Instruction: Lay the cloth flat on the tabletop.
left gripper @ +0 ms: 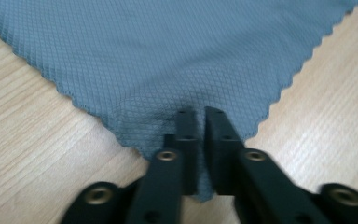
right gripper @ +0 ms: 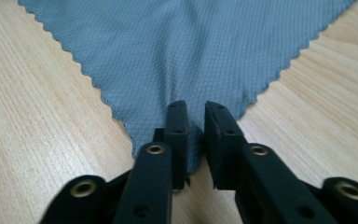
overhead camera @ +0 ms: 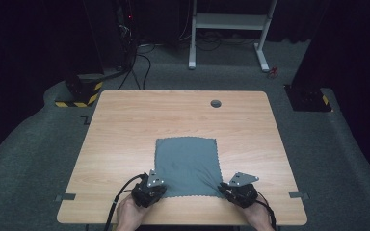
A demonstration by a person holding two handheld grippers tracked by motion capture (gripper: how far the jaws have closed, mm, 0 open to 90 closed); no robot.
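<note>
The table (overhead camera: pixel 125 125) is a pale wood top, and most of it stretches away bare ahead of both tools. A small round hole (overhead camera: pixel 216 103) sits in it at the far edge, well ahead of the right tool.

The cloth (overhead camera: pixel 187 166), a grey piece with a zigzag-cut edge, lies flat on the table between the two tools and ahead of them, its near edge running from one tool to the other. It lies close to the person's side, probably so that both near corners can be reached at once without stretching.

The left tool (overhead camera: pixel 150 185) sits at the cloth's near left corner. In the left gripper view its jaws stand almost together, clenched on that corner, with a strip of the fabric (left gripper: pixel 168 60) showing in the narrow slot between them; the cloth puckers just ahead of the tips.

The right tool (overhead camera: pixel 231 188) sits at the near right corner. In the right gripper view its jaws stand a little further apart, with the corner tip of the cloth (right gripper: pixel 186 51) running between them and creases fanning out ahead of them, so it looks gripped too, more loosely.

A hold on both near corners suits lifting that edge evenly, likely to fold the cloth away from the person.
</note>
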